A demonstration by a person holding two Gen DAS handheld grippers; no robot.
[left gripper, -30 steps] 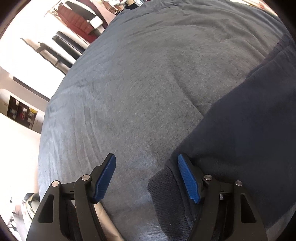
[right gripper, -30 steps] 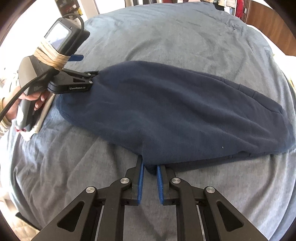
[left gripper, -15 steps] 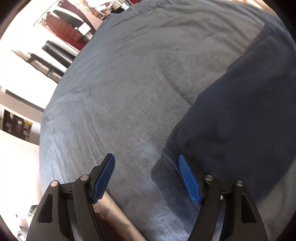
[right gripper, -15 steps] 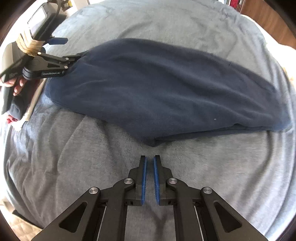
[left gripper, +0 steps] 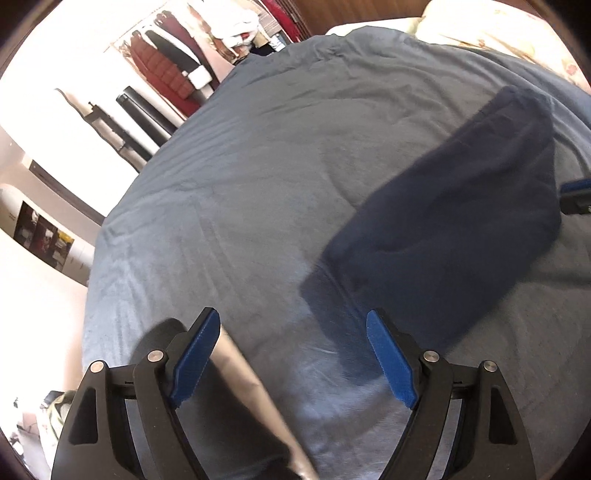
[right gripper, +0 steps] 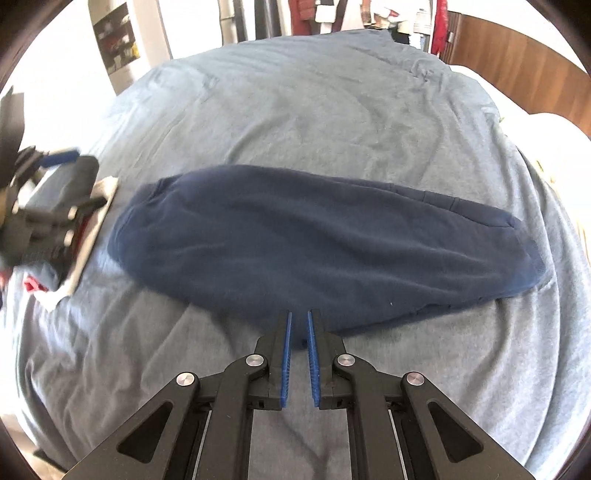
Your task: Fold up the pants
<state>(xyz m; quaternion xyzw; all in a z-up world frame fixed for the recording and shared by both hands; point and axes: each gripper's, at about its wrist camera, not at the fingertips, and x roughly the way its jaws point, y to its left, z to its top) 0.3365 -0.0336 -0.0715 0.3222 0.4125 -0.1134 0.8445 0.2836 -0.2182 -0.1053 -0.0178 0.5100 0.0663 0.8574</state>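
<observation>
The dark navy pants (right gripper: 314, 247) lie folded lengthwise on the grey-blue bed cover (right gripper: 314, 110), stretched left to right. In the left wrist view the pants (left gripper: 461, 229) lie ahead and to the right. My left gripper (left gripper: 293, 332) is open and empty, above the cover short of the pants' near end. It shows blurred at the far left of the right wrist view (right gripper: 48, 206). My right gripper (right gripper: 299, 321) has its jaws nearly together with a narrow gap, empty, just in front of the pants' near edge.
The bed cover (left gripper: 240, 184) fills both views. A white and red item (right gripper: 81, 258) lies at the bed's left edge. Hanging clothes (left gripper: 166, 66) and a wooden headboard (right gripper: 517, 62) stand beyond the bed. A pale pillow (left gripper: 498, 29) lies at the far right.
Both grippers have drawn back from the pants. The right gripper let go of the near edge and the left gripper pulled away from the left end. The pants lie flat.
</observation>
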